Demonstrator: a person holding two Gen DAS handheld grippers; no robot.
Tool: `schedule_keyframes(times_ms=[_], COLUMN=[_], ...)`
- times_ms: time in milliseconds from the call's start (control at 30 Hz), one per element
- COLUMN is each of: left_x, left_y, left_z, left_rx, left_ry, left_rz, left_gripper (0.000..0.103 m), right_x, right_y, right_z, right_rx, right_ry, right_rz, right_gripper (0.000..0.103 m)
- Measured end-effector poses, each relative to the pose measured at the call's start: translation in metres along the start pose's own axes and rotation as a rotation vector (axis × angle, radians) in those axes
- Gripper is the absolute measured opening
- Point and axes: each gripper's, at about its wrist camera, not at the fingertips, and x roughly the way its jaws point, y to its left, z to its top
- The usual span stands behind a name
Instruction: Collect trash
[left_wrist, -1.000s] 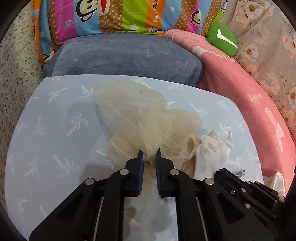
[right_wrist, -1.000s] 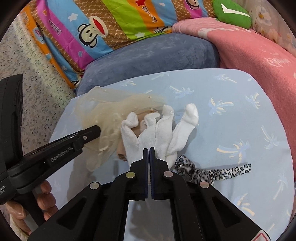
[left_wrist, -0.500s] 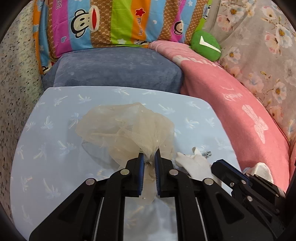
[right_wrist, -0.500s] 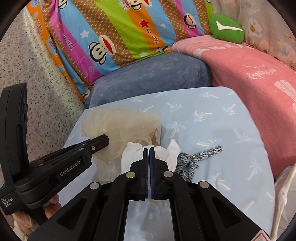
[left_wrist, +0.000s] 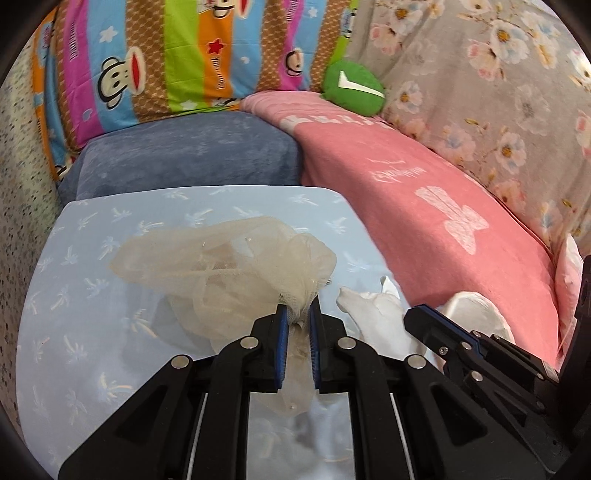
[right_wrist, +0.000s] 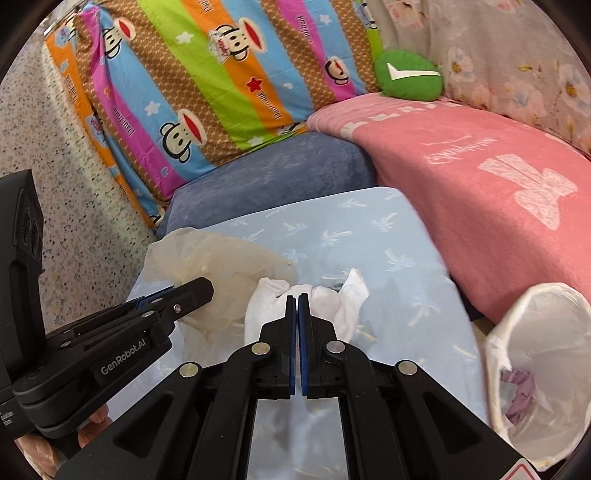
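Both loads have come up off the blue cloth (right_wrist: 406, 266) since the earlier pictures, and the leopard-print strip that lay beside the glove a second ago is no longer in either view. A lined bin (right_wrist: 546, 354), absent before, now shows at the right edge of the right wrist view.

The left gripper (left_wrist: 297, 314) is closed almost fully on a gathered neck of the beige net (left_wrist: 229, 266), whose loose bulk billows ahead of the pads and hangs above the cloth. Pinching it at the bunched part looks deliberate: thin mesh gives little else to hold. The right gripper (right_wrist: 297, 301) is shut tight on the white glove (right_wrist: 343, 299), which drapes to either side of the pads, its fingers limp. Each hand carrying one piece suggests both are headed for the bin in a single trip.

Beyond the cloth sit a grey-blue cushion (left_wrist: 192, 155), a pink blanket (left_wrist: 424, 206) and a striped monkey-print pillow (left_wrist: 177, 55), with a green toy (left_wrist: 351, 86) in the corner.

Much stays unclear. How much of the glove lies between the pads is hidden by the fingers themselves. The bin is cut off by the lens edge; something purple lies in it, but what it is cannot be told. Only fingertips of the person (right_wrist: 37, 448) show, under the left gripper's body.
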Motion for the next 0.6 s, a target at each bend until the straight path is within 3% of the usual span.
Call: schedule_keyframes(times_ms=[600], left_x=[0.013], left_y=[-0.147], left_z=[-0.02], left_rx=[0.232], left_ry=[0.056], left_rz=[-0.174], left_gripper=[0.01], right_x=[-0.095], right_y=[-0.144], right_z=[-0.027], right_rx=[0.192], right_ry=[-0.109], right_rz=[-0.165], right_gripper=[0.002])
